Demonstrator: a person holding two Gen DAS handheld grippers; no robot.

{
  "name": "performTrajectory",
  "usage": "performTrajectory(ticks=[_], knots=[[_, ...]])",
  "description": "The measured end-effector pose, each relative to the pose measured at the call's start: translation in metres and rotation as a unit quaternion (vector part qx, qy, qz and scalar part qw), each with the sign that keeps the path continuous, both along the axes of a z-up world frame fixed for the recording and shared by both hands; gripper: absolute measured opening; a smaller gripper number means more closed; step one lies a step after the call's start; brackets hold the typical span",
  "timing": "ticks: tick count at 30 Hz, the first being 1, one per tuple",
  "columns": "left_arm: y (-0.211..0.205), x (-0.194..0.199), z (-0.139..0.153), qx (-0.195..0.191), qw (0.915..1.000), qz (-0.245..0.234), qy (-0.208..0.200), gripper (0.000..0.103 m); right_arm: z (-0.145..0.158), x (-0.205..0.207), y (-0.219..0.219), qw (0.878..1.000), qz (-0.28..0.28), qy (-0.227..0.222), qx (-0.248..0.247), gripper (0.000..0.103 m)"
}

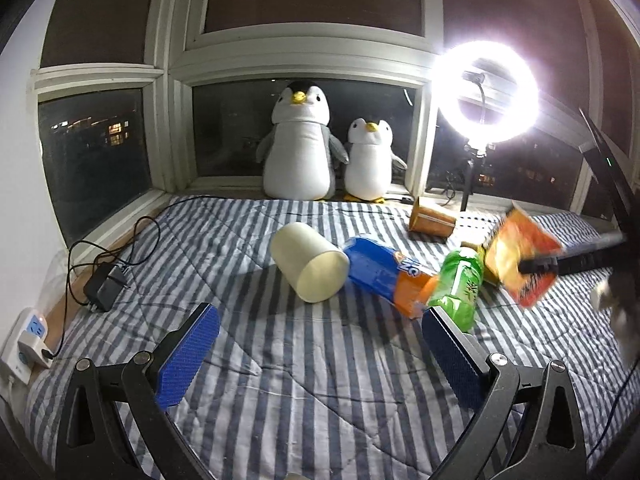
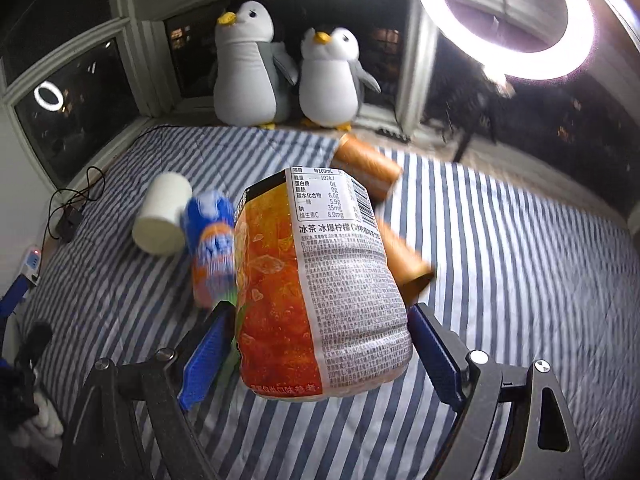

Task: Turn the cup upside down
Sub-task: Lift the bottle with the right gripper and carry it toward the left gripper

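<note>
I have not started on the cup (image 1: 309, 263) yet — it lies on its side on the striped bed (image 1: 280, 380), near the middle, just left of the blue-and-orange bottle (image 1: 386, 274) and apparently touching it. Its long axis runs roughly from the window corner toward me and to the right; which end is the mouth I cannot tell, since the wider end facing my left wrist camera looks closed and flat, and the narrower end points back toward the larger penguin (image 1: 301, 142). So the whole flip is left: grasp, lift, turn, set down. My left tongs (image 1: 320, 340) are spread wide and empty, hovering short of the cup with the pads on either side of a bare patch of bed. My right tongs (image 2: 320, 344) are clenched on an orange iced-tea bottle (image 2: 320, 288), held off the bed — that, I judge, has to be put aside first, unless the left does the job alone.
</note>
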State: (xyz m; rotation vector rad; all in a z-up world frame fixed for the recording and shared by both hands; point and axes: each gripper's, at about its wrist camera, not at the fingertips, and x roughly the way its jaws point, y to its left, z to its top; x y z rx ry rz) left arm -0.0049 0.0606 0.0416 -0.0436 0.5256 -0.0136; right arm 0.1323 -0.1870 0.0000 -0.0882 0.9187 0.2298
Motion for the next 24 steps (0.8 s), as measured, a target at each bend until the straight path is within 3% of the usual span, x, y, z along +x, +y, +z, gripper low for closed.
performTrajectory(ticks=[11, 21, 24], knots=[[-0.018, -0.002, -0.003, 0.005, 0.9997, -0.025, 0.007, 0.103, -0.063, -0.046, -0.013, 0.996, -0.05, 0.054, 0.046, 0.085], [-0.037, -0.006, -0.004, 0.0, 0.9991, -0.04, 0.014, 0.103, -0.058, -0.063, -0.006, 0.998, -0.04, 0.024, 0.051, 0.086], [-0.045, -0.008, -0.003, -0.005, 0.9991, -0.04, 0.017, 0.103, -0.052, -0.069, -0.013, 0.996, -0.037, 0.016, 0.076, 0.086]])
